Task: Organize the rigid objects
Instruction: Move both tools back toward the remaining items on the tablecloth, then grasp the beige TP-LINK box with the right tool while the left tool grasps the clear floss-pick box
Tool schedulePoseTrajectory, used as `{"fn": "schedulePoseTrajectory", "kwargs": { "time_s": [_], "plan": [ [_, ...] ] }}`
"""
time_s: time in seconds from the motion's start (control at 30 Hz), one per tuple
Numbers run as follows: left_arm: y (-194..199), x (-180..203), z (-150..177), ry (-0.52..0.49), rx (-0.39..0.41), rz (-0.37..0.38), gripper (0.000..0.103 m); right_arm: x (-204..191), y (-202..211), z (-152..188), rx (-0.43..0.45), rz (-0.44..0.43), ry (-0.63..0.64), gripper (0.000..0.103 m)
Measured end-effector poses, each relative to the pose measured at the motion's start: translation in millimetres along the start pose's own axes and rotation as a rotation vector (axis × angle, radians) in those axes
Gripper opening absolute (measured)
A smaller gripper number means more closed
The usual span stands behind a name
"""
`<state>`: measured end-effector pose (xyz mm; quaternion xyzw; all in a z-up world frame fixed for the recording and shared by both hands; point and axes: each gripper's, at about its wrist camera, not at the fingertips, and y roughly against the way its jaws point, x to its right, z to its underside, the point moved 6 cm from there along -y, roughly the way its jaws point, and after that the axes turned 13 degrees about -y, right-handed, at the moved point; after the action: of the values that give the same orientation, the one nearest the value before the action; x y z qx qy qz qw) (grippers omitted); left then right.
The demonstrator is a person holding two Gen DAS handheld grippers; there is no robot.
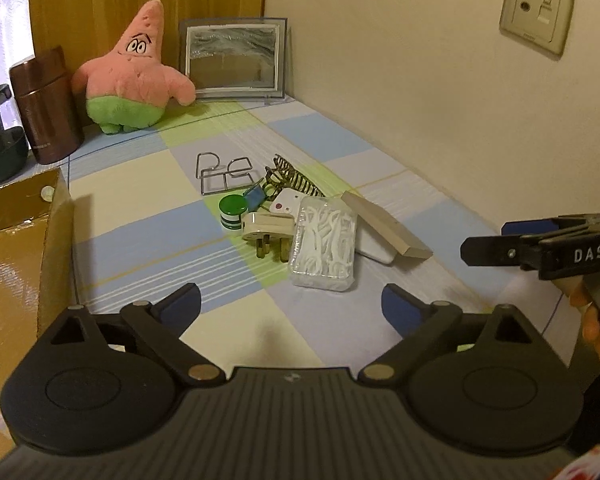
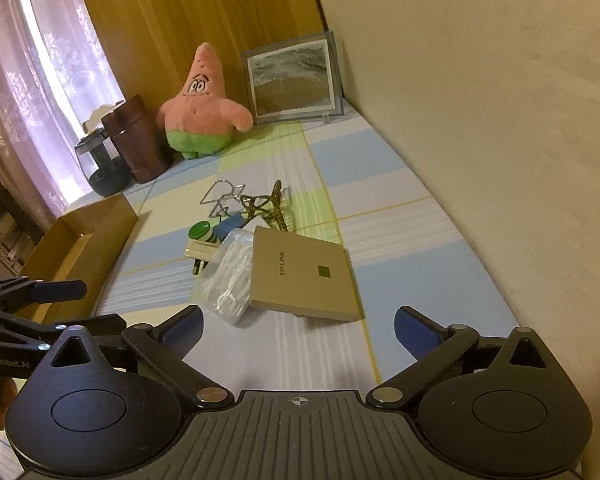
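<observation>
Both hand-held grippers, left [image 1: 290,304] and right [image 2: 298,326], are spread wide and hold nothing. The pile [image 1: 300,224] sits just ahead of them. Pick one thing, like the floss box [image 1: 326,252], and pinch its sides.

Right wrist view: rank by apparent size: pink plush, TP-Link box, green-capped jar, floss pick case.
1. TP-Link box, though it lies nearer the camera than the plush.
2. Pink plush.
3. Floss pick case, partly hidden under the box.
4. Green-capped jar.
</observation>
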<state>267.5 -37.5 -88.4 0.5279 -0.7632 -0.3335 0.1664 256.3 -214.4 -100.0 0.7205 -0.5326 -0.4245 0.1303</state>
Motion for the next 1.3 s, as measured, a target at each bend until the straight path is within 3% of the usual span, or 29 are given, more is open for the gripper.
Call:
{"fn": "schedulePoseTrajectory", "kwargs": {
  "time_s": [0.3,0.63,0.9,1.3],
  "plan": [
    [-27,-12,0,0.012,-0.032,-0.002,0.101,8,-32,-11,-0.048,0.009,-0.024,0.1],
    [-51,-15,2,0.016,-0.048,0.021,0.101,18,-72,-24,-0.132,-0.041,-0.125,0.1],
    [-61,-16,1,0.025,-0.032,0.047,0.101,28,-93,-36,-0.143,-0.071,-0.189,0.1],
    [-71,-19,0,0.035,-0.015,0.078,0.101,25,-109,-36,-0.17,-0.072,-0.167,0.099]
  ]
}}
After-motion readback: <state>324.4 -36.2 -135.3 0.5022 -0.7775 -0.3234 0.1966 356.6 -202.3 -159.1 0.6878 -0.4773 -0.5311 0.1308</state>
